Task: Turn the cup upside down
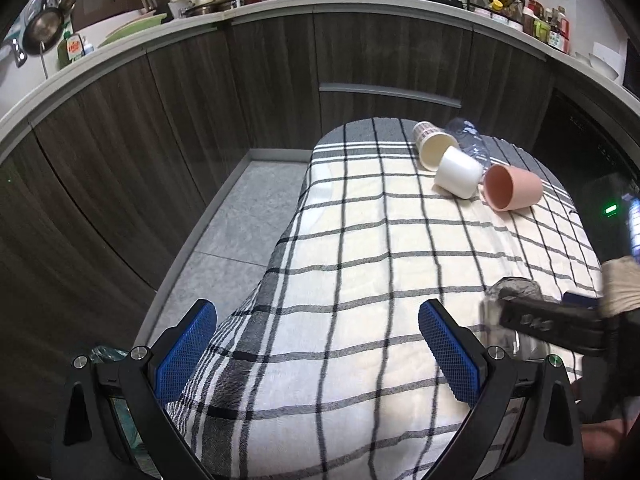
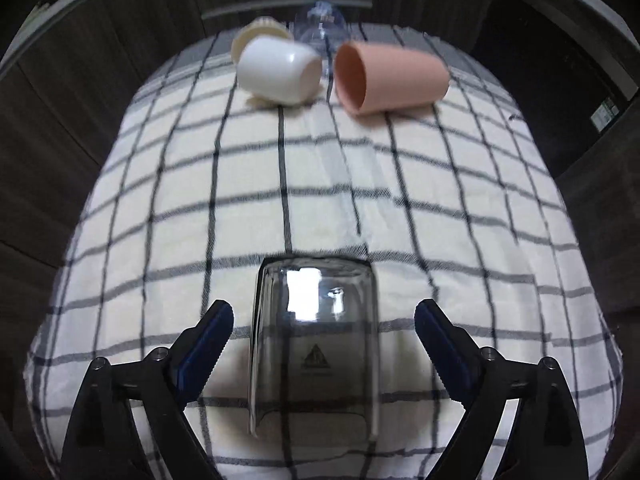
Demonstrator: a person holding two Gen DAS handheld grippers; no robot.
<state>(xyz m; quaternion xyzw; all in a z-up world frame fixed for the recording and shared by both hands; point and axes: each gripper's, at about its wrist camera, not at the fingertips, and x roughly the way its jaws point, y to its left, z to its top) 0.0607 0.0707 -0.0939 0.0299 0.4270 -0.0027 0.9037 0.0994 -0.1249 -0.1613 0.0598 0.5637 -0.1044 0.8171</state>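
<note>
Between our spread right tongs [image 2: 324, 332], glass cup [image 2: 314, 344] inverted, untouched, near table [image 2: 500, 208] front edge, left tongs [image 1: 318, 340] open, empty.

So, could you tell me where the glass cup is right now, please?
In the right wrist view the glass cup stands upside down on the checked cloth, between the fingers of the open right gripper, well nearer than the white cup and pink cup.

Left gripper [image 1: 318, 344]: jaws spread wide, blue pads [image 1: 186, 354] facing each other, nothing between them. Right gripper [image 2: 324, 344]: jaws equally wide, both pads [image 2: 204, 344] clear of contact. Right gripper sits off the left's right jaw, angled inward.
</note>
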